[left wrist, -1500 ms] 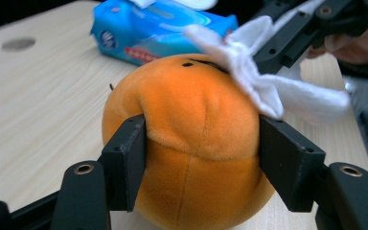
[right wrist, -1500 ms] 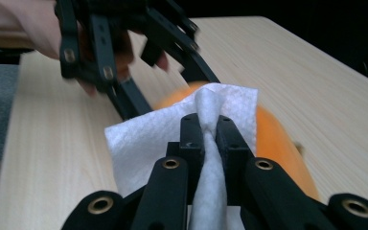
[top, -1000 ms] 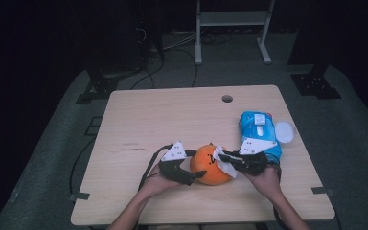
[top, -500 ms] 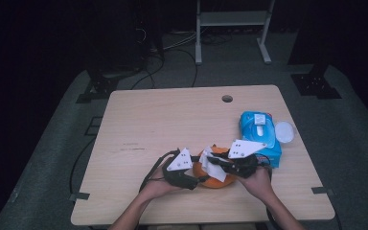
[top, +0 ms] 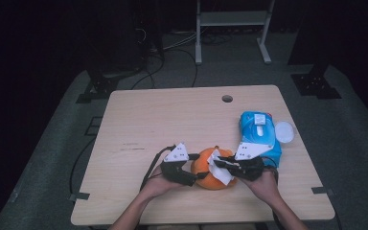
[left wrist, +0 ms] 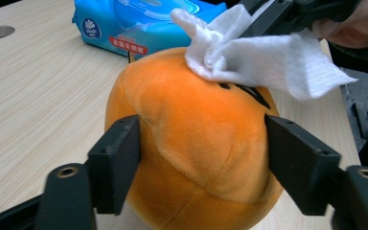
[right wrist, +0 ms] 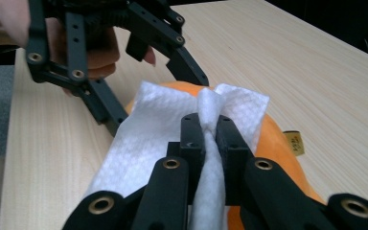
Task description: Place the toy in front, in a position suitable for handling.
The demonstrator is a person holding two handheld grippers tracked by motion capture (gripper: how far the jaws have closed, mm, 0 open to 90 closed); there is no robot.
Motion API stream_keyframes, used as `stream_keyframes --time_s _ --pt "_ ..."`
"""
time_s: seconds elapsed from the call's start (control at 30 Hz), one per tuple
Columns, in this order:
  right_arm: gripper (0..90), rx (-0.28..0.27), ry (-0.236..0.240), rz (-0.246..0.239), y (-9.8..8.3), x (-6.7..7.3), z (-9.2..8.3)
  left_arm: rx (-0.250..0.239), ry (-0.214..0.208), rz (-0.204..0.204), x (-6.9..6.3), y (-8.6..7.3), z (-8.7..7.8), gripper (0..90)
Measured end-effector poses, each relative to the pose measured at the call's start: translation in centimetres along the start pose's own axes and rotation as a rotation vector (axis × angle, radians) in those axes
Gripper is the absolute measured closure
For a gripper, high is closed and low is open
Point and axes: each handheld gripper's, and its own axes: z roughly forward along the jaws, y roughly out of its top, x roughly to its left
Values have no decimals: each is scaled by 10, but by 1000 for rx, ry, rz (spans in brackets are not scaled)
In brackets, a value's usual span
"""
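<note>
1. Orange plush toy [top: 210, 173] sits on the wooden table [top: 172, 120], near its near edge, between the two hands.
2. Left gripper [left wrist: 199, 167] straddles the toy; its jaws have just been opening a little, and the pads sit against the toy's two flanks, the plush bulging between them.
3. Right gripper [right wrist: 209, 128] has its jaws pressed together, pinching a white wet wipe [right wrist: 143, 139].
4. The wipe drapes over the top of the toy and touches it by the stitched black face marks.
5. Blue wipe pack [top: 259, 134] lies just right of and beyond the toy; a round white lid [top: 284, 131] lies at the pack's right side.
</note>
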Motion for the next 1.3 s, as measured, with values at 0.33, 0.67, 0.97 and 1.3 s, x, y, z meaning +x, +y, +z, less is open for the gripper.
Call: stream_keyframes --time_s 0.33,0.67,0.97,1.3 --pt "829 2 24 -79 27 6 11 5 3 150 -16 3 2 373" --pt "831 -3 -1 60 -8 -16 -5 33 -22 -33 -2 0 6 109" --pt "831 -22 21 11 2 2 -9 23 -19 37 -7 2 4 301" --pt "830 -19 20 -44 24 1 5 41 -2 199 -21 5 3 342"
